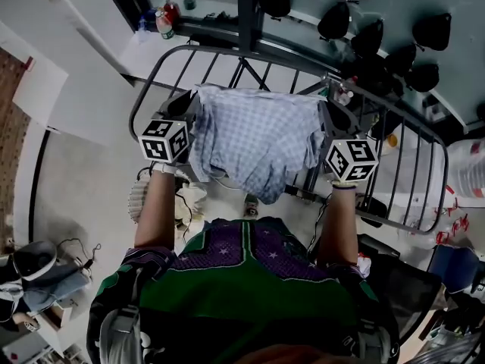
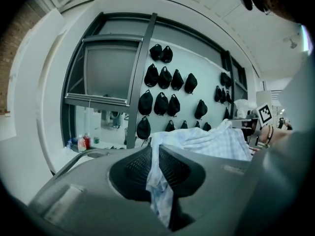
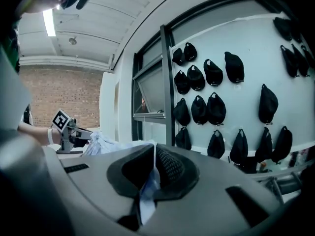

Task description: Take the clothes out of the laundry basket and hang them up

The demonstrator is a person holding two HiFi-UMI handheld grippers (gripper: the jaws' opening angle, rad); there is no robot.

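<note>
A pale blue checked garment (image 1: 254, 146) hangs stretched between my two grippers above the dark metal drying rack (image 1: 409, 169). My left gripper (image 1: 193, 108) is shut on the garment's left edge; the cloth (image 2: 160, 181) runs pinched between its jaws. My right gripper (image 1: 327, 116) is shut on the right edge, with a strip of the same cloth (image 3: 147, 191) between its jaws. Both grippers point nearly level toward the window wall. The laundry basket (image 1: 140, 199) shows partly at the person's left arm, low on the floor.
The rack's bars (image 1: 227, 63) curve round in front and to the right. Black caps (image 1: 371, 32) hang on the wall behind it. Bottles (image 1: 163, 21) stand on a ledge at the back left. A chair and bags (image 1: 45, 275) lie at the lower left.
</note>
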